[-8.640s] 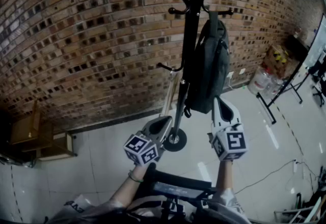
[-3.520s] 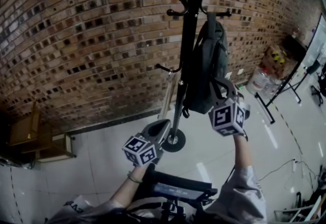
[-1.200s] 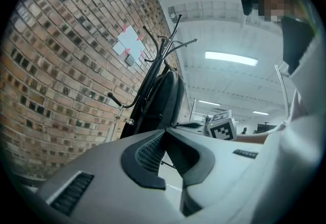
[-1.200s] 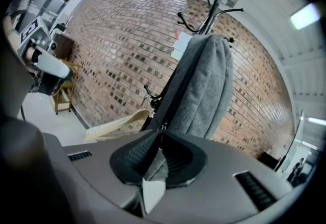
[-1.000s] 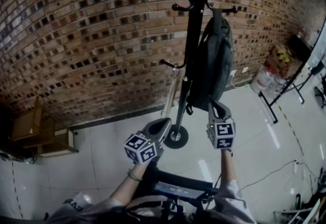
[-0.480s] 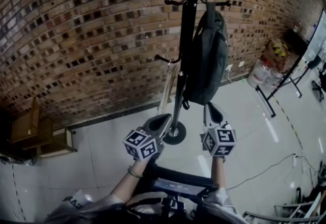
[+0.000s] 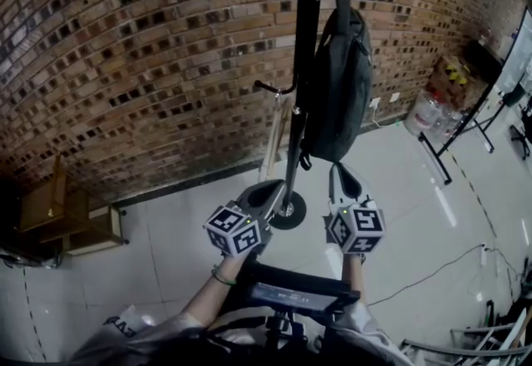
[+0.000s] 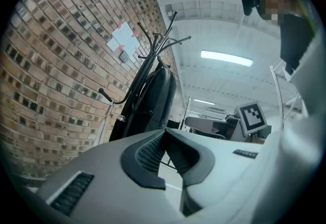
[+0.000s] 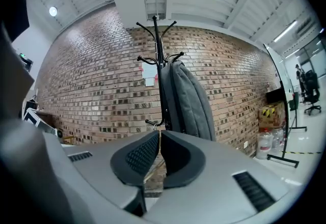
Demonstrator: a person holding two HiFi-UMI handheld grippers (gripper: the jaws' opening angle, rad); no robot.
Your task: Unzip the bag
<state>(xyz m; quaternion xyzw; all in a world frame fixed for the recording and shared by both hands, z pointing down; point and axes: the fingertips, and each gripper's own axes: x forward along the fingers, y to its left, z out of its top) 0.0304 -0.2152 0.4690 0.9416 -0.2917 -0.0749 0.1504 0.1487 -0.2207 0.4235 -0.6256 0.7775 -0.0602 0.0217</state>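
Dark grey bag (image 7: 337, 81) hung by its strap on an upper hook of the black coat stand (image 7: 301, 106), in front of the brick wall (image 7: 125, 65). Long axis vertical. Lower end well clear of the floor (image 7: 166, 248), just right of the stand's pole. No zip pull to be made out in any view; probably running lengthwise along the bag, though not certain from here.

Right gripper (image 7: 339, 171) directly under the bag's lower end, pointing up at it, near but not touching. Closed, pads together, nothing between them. Same reading in the right gripper view (image 9: 159, 134): bag (image 9: 191, 101) rising straight ahead beside the coat stand (image 9: 162, 65), apart from the tips.

Left gripper (image 7: 278, 190) down and to the left of the bag, closer to the stand's round base (image 7: 288, 213) than to the bag itself. Also closed and empty in the left gripper view (image 8: 164, 134), with the bag (image 8: 155, 98) up ahead and out of reach.

Right side clearly the nearer, so likely the one for the zip: open first, then travel upward along the bag's length to find the pull. Left side probably best used to steady the free-hanging lower end against swinging.
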